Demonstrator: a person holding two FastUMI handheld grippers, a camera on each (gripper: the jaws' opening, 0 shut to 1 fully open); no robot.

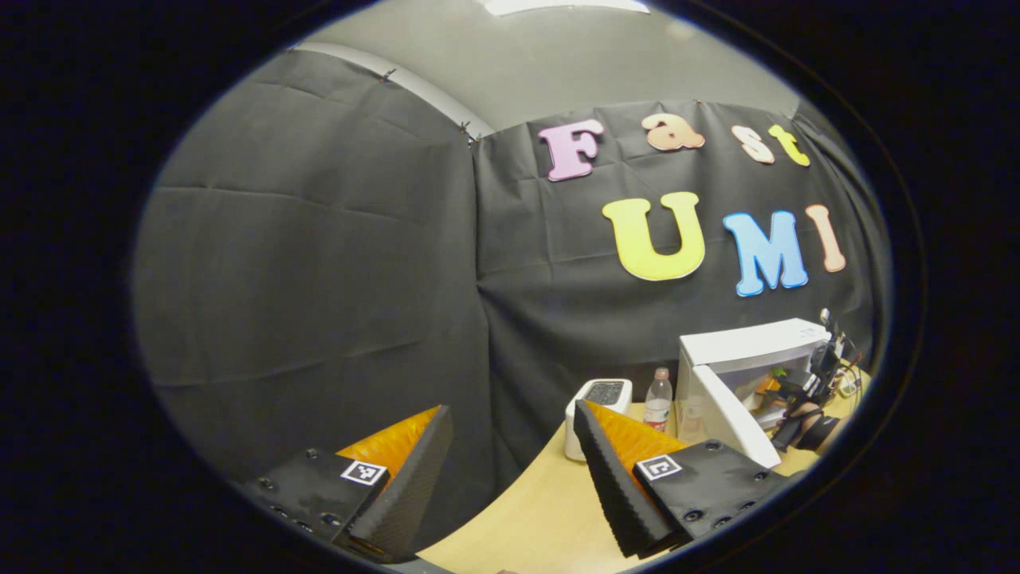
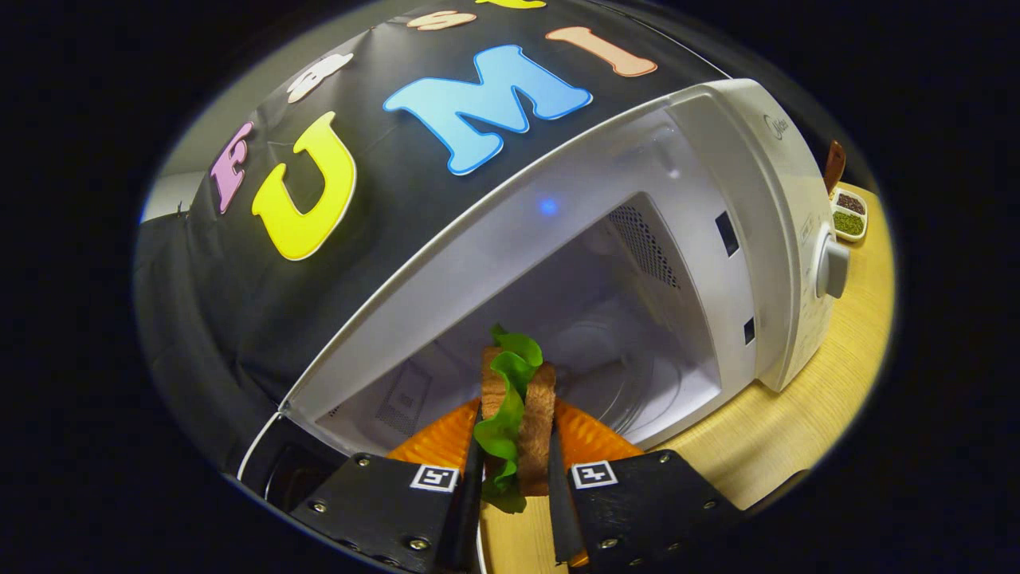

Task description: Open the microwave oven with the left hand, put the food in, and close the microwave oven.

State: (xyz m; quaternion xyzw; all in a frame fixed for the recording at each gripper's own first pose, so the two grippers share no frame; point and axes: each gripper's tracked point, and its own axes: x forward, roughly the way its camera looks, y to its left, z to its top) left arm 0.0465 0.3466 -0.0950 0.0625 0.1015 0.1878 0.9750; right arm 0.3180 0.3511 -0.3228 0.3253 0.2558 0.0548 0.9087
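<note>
Your right gripper (image 2: 514, 454) pinches a sandwich (image 2: 516, 406) of bread and green lettuce upright between both fingers, just in front of the open microwave (image 2: 717, 159). The cavity (image 2: 613, 343) with its round turntable lies directly ahead. Your left gripper (image 1: 510, 470) hangs spread wide and empty, well off to the side; from there you see the microwave door (image 1: 729, 414) swung open on the wooden table (image 1: 526, 510). You are mid-way: loading the food. Next, carry the sandwich inward onto the turntable and release it there.
</note>
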